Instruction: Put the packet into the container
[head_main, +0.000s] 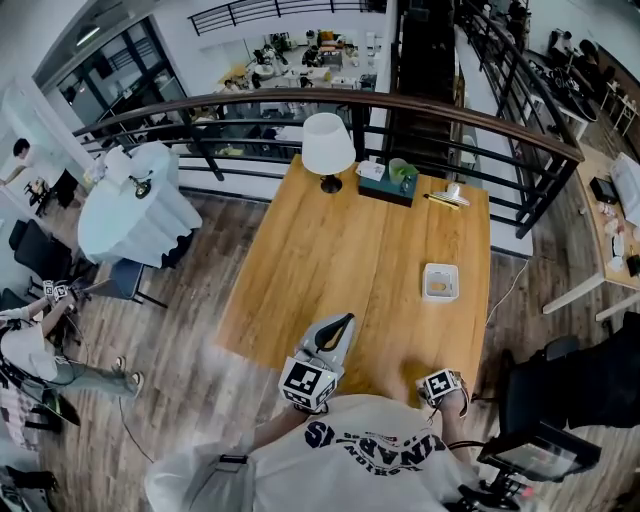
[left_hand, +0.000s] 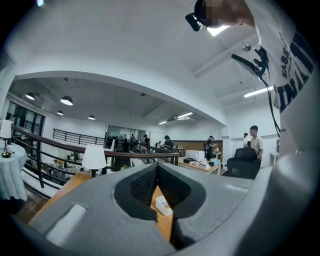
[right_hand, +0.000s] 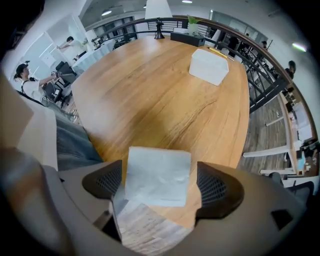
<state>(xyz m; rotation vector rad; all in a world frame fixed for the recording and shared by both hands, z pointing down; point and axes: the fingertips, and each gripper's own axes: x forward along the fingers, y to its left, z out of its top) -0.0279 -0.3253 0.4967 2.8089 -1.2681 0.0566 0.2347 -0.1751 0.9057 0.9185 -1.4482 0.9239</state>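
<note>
A white packet (right_hand: 157, 175) lies flat at the near edge of the wooden table (right_hand: 145, 95), partly over the edge. It sits between the jaws of my right gripper (right_hand: 160, 186), which stand wide and open, with a sliver of wood showing beside the right pad. In the head view only this gripper's marker cube (head_main: 440, 385) shows and the packet is hidden. The white square container (head_main: 440, 282) (right_hand: 209, 66) stands further out on the table's right side. My left gripper (head_main: 338, 330) (left_hand: 156, 172) hovers over the near edge, tips touching, empty; the container (left_hand: 163, 205) shows below them.
A white lamp (head_main: 328, 148), a dark box with a plant (head_main: 388, 182) and a small yellow-tipped item (head_main: 445, 198) stand at the table's far end by the curved railing (head_main: 400, 105). A white-clothed round table (head_main: 135, 205) is at left, a black chair (head_main: 570, 390) at right.
</note>
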